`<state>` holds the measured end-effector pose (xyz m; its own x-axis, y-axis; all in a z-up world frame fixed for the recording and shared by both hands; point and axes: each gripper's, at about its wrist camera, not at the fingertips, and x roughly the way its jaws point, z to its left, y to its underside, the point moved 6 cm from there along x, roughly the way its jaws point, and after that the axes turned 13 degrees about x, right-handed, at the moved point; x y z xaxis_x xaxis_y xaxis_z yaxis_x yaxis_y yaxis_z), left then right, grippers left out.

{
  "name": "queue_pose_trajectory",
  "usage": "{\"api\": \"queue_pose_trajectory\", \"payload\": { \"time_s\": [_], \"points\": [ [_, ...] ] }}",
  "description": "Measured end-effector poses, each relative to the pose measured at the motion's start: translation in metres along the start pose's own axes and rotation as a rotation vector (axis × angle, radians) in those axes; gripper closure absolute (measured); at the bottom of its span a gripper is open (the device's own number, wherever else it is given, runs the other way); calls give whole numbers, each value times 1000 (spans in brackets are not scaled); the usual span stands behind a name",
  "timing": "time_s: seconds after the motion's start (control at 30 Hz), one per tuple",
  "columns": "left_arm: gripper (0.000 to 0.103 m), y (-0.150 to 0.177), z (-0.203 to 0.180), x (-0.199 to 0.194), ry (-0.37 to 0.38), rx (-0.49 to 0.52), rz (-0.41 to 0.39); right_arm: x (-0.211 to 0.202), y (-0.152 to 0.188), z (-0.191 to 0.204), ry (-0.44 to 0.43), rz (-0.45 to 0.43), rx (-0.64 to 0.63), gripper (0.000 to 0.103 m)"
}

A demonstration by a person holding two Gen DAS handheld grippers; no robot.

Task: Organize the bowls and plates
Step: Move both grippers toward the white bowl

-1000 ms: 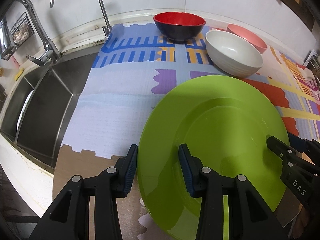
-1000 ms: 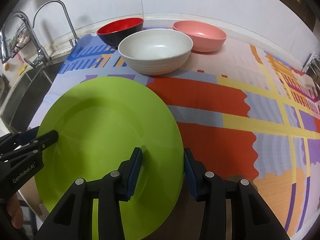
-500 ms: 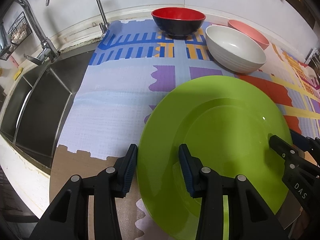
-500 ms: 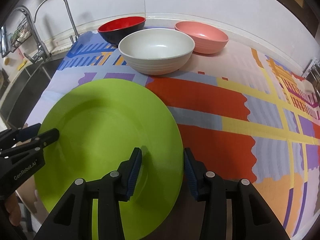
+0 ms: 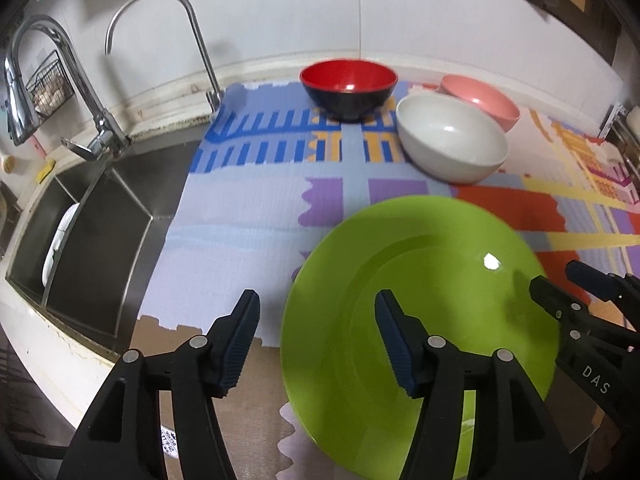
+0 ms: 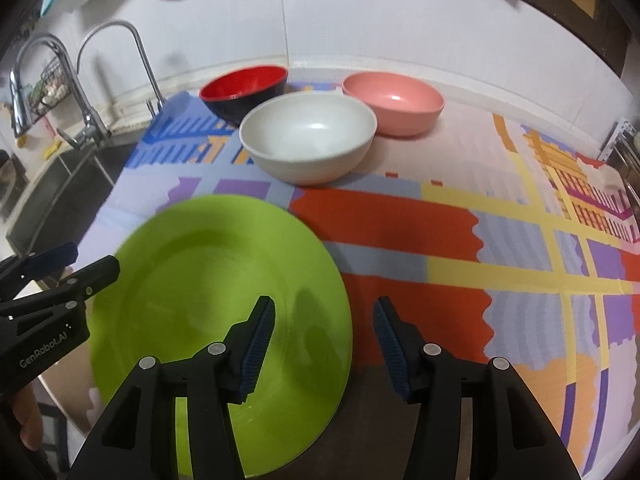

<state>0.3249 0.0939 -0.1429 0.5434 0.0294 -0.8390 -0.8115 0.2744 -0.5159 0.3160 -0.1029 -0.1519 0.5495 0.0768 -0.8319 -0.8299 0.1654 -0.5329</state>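
Note:
A lime-green plate lies flat at the near edge of the patterned mat. My left gripper is open and straddles the plate's left rim without touching it. My right gripper is also open, astride the right rim of the plate. Each gripper shows in the other's view, the right gripper and the left gripper. At the back stand a red-and-black bowl, a white bowl and a pink bowl.
A steel sink lies left of the mat and holds a white dish. Two faucets rise behind it, with a wire basket on the wall. A rack sits at the far right. Bare brown counter borders the mat in front.
Both grippers' jaws stand wider apart than before. Both cameras have risen and tipped up, so the plate looks smaller and lower, with more wall in view. The bowls have not moved.

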Motion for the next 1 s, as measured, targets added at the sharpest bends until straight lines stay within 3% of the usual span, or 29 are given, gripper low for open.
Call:
{"api": "queue_pose_trajectory", "payload": {
  "time_s": [0.37, 1.0],
  "points": [
    [32, -29, -9, -30, 16, -4, -102, -29, -27, -7, -25, -100, 16, 51],
    [32, -94, -19, -30, -7, 15, -182, -30, -97, -21, -47, -199, 15, 51]
  ]
}}
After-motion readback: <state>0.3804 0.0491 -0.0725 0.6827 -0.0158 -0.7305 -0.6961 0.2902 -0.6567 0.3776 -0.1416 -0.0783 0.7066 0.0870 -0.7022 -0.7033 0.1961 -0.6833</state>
